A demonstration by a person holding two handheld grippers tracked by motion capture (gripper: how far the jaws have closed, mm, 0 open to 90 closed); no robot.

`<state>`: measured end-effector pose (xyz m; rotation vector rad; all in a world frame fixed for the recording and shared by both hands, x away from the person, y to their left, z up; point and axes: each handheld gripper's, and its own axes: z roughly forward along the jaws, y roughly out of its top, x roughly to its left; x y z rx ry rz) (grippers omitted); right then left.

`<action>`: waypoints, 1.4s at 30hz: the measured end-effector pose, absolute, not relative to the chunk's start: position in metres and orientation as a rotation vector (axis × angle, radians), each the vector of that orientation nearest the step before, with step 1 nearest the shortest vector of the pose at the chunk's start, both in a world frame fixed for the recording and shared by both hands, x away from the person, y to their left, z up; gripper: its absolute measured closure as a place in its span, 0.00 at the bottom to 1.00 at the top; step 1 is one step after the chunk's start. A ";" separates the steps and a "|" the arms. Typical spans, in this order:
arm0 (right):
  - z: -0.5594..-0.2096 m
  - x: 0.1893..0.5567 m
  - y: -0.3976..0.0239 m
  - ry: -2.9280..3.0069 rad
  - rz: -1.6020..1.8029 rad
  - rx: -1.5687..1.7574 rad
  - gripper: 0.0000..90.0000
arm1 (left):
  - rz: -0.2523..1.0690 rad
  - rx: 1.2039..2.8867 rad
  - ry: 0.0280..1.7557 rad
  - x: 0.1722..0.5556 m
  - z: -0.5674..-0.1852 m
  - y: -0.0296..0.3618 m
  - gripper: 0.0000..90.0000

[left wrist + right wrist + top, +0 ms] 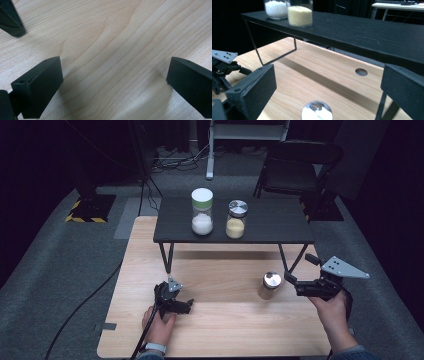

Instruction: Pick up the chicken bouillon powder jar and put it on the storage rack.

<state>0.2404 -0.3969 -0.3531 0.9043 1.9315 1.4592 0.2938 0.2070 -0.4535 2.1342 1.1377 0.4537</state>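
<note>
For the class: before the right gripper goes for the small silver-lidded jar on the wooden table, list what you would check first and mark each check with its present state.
1. Right gripper jaws apart, nothing between them: ok.
2. Small jar upright on the wooden table, lid on: ok.
3. Jar lined up between the jaws: ok in the right gripper view, where its lid sits low between them.
4. Jaws low enough to take the jar's body: cannot tell.
5. Left gripper well away from the jar, open over bare wood: ok.
6. Black shelf with its two jars stands behind, apart from the small jar: ok.
</note>
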 end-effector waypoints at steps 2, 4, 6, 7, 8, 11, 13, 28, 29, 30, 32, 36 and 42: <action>-0.356 0.239 -0.399 1.935 1.450 0.909 0.00 | 0.453 2.134 1.138 0.294 -0.453 0.207 0.01; -0.358 0.239 -0.401 1.944 1.442 0.918 0.00 | 0.454 2.134 1.137 0.294 -0.454 0.207 0.01; -0.364 0.239 -0.403 1.951 1.438 0.933 0.00 | 0.454 2.134 1.138 0.294 -0.453 0.207 0.01; -0.366 0.238 -0.404 1.950 1.438 0.937 0.00 | 0.455 2.135 1.138 0.294 -0.453 0.207 0.01; -0.369 0.238 -0.405 1.952 1.437 0.948 0.00 | 0.455 2.134 1.143 0.294 -0.453 0.206 0.01; -0.379 0.237 -0.407 1.961 1.434 0.979 0.00 | 0.455 2.131 1.144 0.294 -0.454 0.206 0.01; -0.385 0.236 -0.407 1.971 1.425 0.990 0.00 | 0.455 2.131 1.145 0.294 -0.453 0.206 0.01; -0.430 0.244 -0.409 2.128 1.264 1.139 0.00 | 0.456 2.132 1.143 0.294 -0.453 0.206 0.01; -0.432 0.246 -0.410 2.140 1.252 1.152 0.00 | 0.456 2.132 1.143 0.294 -0.453 0.206 0.01; -0.433 0.249 -0.410 2.153 1.235 1.164 0.00 | 0.456 2.132 1.143 0.294 -0.453 0.206 0.01; -0.436 0.252 -0.410 2.167 1.207 1.192 0.00 | 0.456 2.132 1.143 0.294 -0.454 0.206 0.01; -0.443 0.258 -0.405 2.224 1.125 1.208 0.00 | 0.456 2.132 1.143 0.294 -0.453 0.206 0.01; -0.448 0.269 -0.389 2.309 1.014 1.194 0.00 | 0.456 2.132 1.143 0.294 -0.453 0.206 0.01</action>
